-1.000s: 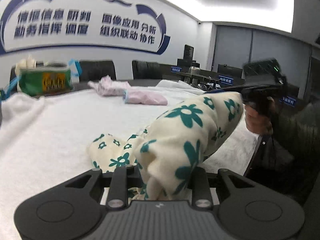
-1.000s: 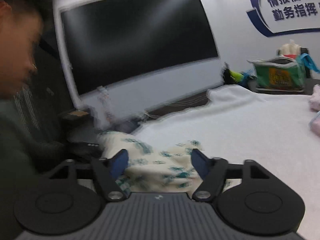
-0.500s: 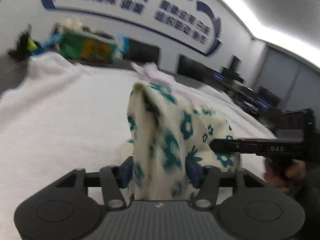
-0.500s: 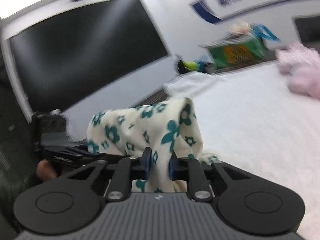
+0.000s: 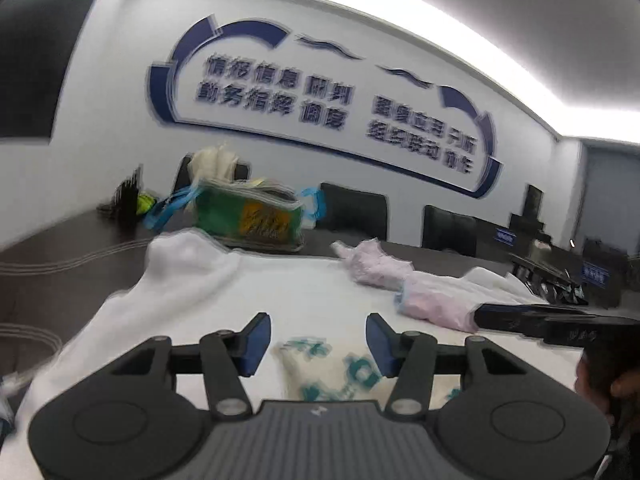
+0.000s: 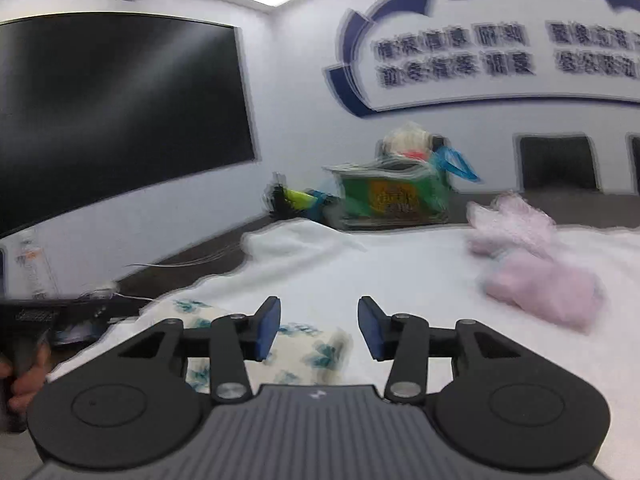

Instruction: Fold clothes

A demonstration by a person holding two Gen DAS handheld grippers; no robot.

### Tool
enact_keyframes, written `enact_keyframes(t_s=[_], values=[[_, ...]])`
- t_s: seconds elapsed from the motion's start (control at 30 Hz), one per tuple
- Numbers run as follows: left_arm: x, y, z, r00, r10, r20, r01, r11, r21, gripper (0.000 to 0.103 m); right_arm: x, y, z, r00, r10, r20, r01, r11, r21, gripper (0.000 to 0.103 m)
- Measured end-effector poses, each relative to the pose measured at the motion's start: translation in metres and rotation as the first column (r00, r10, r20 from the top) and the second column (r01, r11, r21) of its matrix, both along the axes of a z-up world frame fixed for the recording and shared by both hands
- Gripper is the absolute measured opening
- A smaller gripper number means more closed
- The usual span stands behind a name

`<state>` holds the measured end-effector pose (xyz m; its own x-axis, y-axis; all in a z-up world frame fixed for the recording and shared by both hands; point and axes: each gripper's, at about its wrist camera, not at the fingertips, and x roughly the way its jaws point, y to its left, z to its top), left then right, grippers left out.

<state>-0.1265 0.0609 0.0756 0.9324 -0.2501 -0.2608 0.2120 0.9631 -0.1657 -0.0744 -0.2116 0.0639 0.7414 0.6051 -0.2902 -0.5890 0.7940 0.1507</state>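
A cream garment with teal flowers (image 5: 332,368) lies folded on the white towel-covered table (image 5: 320,292), just in front of both grippers. My left gripper (image 5: 318,340) hovers above it, jaws apart and closing. The cloth sits low in the gap and the blue pads (image 5: 256,340) do not press on it. In the right wrist view the same garment (image 6: 312,352) lies under my right gripper (image 6: 319,326). Its jaws are opening, and the cloth is below them, free of the pads (image 6: 370,328). Both views are blurred by motion.
Folded pink clothes (image 5: 432,300) (image 6: 540,280) lie further back on the towel. A green bag (image 5: 248,216) (image 6: 392,196) stands at the far edge on the dark tabletop (image 5: 60,272). Black chairs (image 5: 352,208) line the wall, and a large dark screen (image 6: 120,112) hangs on the left.
Both grippers held the flowered garment raised half a second ago. Now it lies on the towel, released, and both pairs of jaws stand apart. The left gripper has risen.
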Motion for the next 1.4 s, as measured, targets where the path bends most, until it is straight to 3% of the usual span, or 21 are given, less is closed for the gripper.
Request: enact_keyframes(t_s=[0.07,0.17,0.2,0.27,0.4,0.5,0.6,0.7,0.73,0.8,0.83,0.87,0.97,1.07,1.2,1.27,1.4], values=[[0.020,-0.023,-0.007,0.998,-0.012,-0.061,0.015,0.998,0.061,0.027,0.007,0.027,-0.007,0.999,0.034,-0.018,-0.035,0.997,-0.062,0.026],[0.043,-0.040,-0.038,0.980,0.013,-0.198,0.013,0.992,0.126,0.014,0.020,0.061,-0.032,0.996,0.020,-0.092,-0.037,0.981,-0.192,0.020],[0.046,-0.040,-0.049,0.970,0.006,-0.243,0.024,0.993,0.118,0.014,0.024,0.068,-0.043,0.993,0.007,-0.119,-0.034,0.974,-0.226,0.020],[0.039,-0.036,-0.057,0.973,-0.003,-0.231,0.023,0.996,0.086,0.014,0.023,0.070,-0.061,0.994,-0.018,-0.106,-0.008,0.972,-0.236,0.019],[0.039,-0.028,-0.053,0.972,-0.004,-0.235,0.020,0.998,0.066,0.014,0.024,0.069,-0.055,0.991,-0.034,-0.127,0.008,0.979,-0.202,0.019],[0.037,-0.026,-0.059,0.973,-0.005,-0.232,0.022,0.997,0.071,0.014,0.022,0.057,-0.043,0.993,-0.019,-0.118,0.005,0.993,-0.120,0.020],[0.042,-0.027,-0.061,0.971,-0.008,-0.239,0.025,0.997,0.067,0.014,0.029,0.056,-0.058,0.983,-0.061,-0.171,0.032,0.986,-0.166,0.021],[0.047,-0.026,-0.059,0.970,-0.011,-0.241,0.026,0.998,0.061,0.014,0.035,0.050,-0.064,0.979,-0.064,-0.194,0.037,0.989,-0.141,0.021],[0.045,-0.022,-0.057,0.971,-0.014,-0.238,0.025,0.999,0.043,0.018,0.035,0.048,-0.058,0.977,-0.066,-0.202,0.040,0.991,-0.129,0.025],[0.041,-0.004,-0.050,0.970,-0.025,-0.241,0.019,0.999,-0.028,0.040,0.026,0.036,-0.041,0.982,-0.073,-0.171,0.060,0.995,-0.077,0.045],[0.037,0.008,-0.046,0.970,-0.029,-0.241,0.010,0.997,-0.082,0.060,0.022,0.027,-0.034,0.983,-0.079,-0.164,0.071,0.996,-0.050,0.062],[0.034,0.020,-0.044,0.970,-0.030,-0.241,-0.003,0.991,-0.136,0.070,0.018,0.017,-0.028,0.983,-0.085,-0.160,0.082,0.996,-0.025,0.069],[0.036,0.055,-0.044,0.946,-0.066,-0.318,-0.040,0.948,-0.317,0.070,0.019,-0.018,-0.023,0.963,-0.075,-0.260,0.094,0.994,0.063,0.072],[0.048,0.079,-0.060,0.896,-0.165,-0.411,-0.083,0.850,-0.521,0.070,0.029,-0.048,-0.034,0.911,-0.059,-0.408,0.129,0.980,0.148,0.074],[0.056,0.080,-0.071,0.851,-0.240,-0.466,-0.099,0.800,-0.592,0.068,0.042,-0.073,-0.061,0.813,0.045,-0.581,0.163,0.940,0.300,0.075],[0.060,0.080,-0.076,0.826,-0.279,-0.490,-0.109,0.773,-0.624,0.068,0.043,-0.075,-0.069,0.787,0.085,-0.611,0.164,0.926,0.340,0.077],[0.063,0.075,-0.081,0.777,-0.305,-0.551,-0.107,0.798,-0.593,0.068,0.049,-0.070,-0.079,0.739,0.091,-0.668,0.179,0.928,0.325,0.079]])
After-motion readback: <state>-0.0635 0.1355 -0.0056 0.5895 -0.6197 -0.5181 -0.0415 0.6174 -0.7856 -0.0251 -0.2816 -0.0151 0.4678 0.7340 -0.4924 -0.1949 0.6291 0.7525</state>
